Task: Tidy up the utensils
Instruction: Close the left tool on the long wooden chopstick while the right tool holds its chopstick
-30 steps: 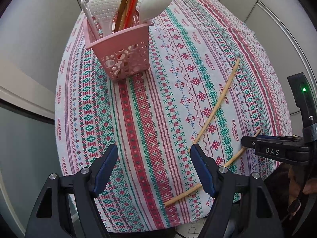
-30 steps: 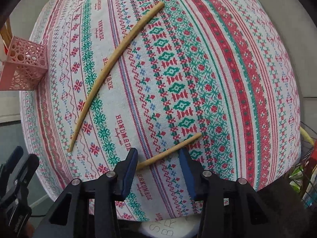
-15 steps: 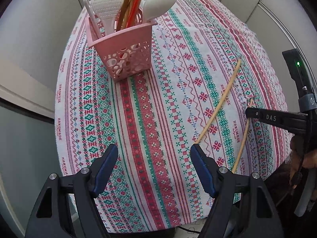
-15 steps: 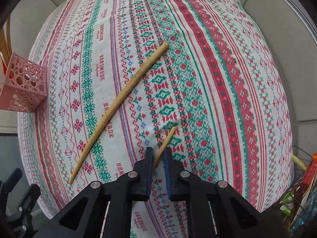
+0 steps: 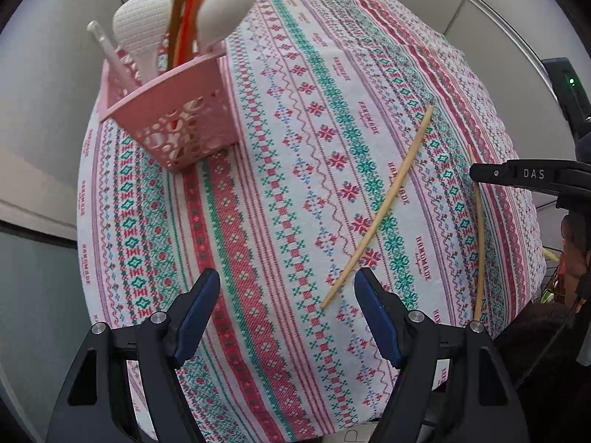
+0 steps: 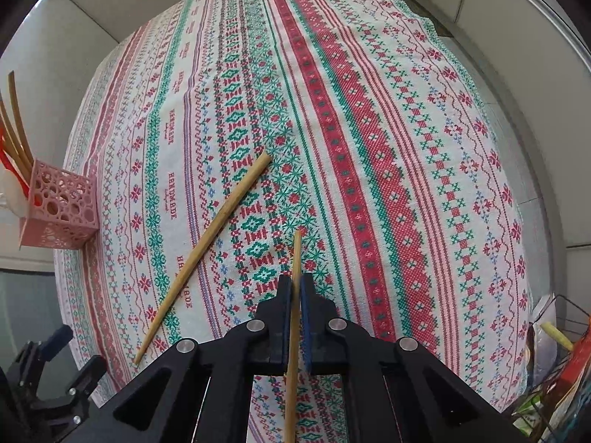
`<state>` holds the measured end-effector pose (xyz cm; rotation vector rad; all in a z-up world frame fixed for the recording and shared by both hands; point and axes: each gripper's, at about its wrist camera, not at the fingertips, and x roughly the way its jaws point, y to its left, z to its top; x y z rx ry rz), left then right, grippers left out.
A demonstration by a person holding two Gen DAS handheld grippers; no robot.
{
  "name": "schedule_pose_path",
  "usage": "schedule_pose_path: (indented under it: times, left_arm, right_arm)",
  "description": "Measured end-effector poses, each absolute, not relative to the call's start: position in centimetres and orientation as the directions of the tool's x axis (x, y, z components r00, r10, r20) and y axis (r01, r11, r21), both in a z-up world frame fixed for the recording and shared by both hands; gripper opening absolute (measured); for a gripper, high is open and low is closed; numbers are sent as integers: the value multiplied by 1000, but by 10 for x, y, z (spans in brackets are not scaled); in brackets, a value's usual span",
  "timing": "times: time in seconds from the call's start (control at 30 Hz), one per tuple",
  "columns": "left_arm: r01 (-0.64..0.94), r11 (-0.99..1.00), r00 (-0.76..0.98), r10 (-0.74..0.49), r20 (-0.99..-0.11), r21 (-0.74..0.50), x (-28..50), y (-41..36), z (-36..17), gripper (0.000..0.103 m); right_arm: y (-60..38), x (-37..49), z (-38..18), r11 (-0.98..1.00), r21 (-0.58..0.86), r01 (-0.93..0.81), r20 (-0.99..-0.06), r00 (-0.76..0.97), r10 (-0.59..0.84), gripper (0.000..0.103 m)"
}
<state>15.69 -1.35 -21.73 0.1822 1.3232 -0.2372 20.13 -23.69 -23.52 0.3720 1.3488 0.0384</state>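
Observation:
My right gripper (image 6: 295, 284) is shut on a wooden chopstick (image 6: 294, 317), lifted off the patterned tablecloth (image 6: 369, 147); the same held chopstick (image 5: 479, 243) hangs under the right gripper (image 5: 476, 175) in the left wrist view. A second chopstick (image 6: 207, 247) lies slanted on the cloth to its left, also seen as the loose chopstick (image 5: 380, 214) in the left view. My left gripper (image 5: 286, 295) is open above the cloth, the loose chopstick's near tip close to its right finger. A pink perforated basket (image 5: 173, 118) holds white spoons and chopsticks at the far left.
The pink basket (image 6: 59, 210) sits near the table's left edge in the right wrist view. A wire rack with packets (image 6: 554, 361) stands beyond the table's right edge. Grey wall panels surround the table. A person's hand (image 5: 576, 254) is at the right.
My right gripper closed on the near chopstick and lifted it, swinging it from slanted to nearly in line with the fingers. The left gripper shifted slightly toward the basket.

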Motion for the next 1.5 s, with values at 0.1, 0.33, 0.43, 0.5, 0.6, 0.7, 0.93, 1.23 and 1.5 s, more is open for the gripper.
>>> schedule_pose_path:
  times: [0.1,0.33,0.43,0.5,0.6,0.7,0.93,1.23,1.5]
  left_arm:
    - [315,949,233,-87,-969,-10,161,-35,-219,78]
    - [416,909,241,-155,-958,-43,175,-92,-225,70]
    - [444,893,229,-197,-953,-78,185,-112,-229,54]
    - [449,887,212,-222,-952,-107,196,-122,-235,41]
    - [440,888,204,-241,-949,-131,211,-136,-241,34]
    - [443,887,219,-248,-944,-130,224,-149,-245,31]
    - [443,888,236,-250,-939,-125,251,-170,-255,31]
    - [432,901,274,-171,-946,-38,262,-192,-261,17]
    - [393,919,316,-175,-932,-40,255,-175,-253,8]
  right_arm:
    - [-256,193,-226,931,319,180,-927,265,266,5]
    - [-284,170,-202,911,370,184,-891,347,292,5]
    - [-284,168,-197,905,385,182,-880,366,301,5]
    - [-282,168,-198,901,393,182,-875,375,306,5]
    - [-286,168,-202,893,410,186,-869,377,320,5]
    - [-292,167,-208,889,418,187,-871,361,333,5]
    - [-310,167,-209,881,436,187,-866,356,353,5]
    - [-315,175,-203,877,447,175,-859,358,367,5]
    - [-305,171,-194,876,456,155,-848,374,376,5]
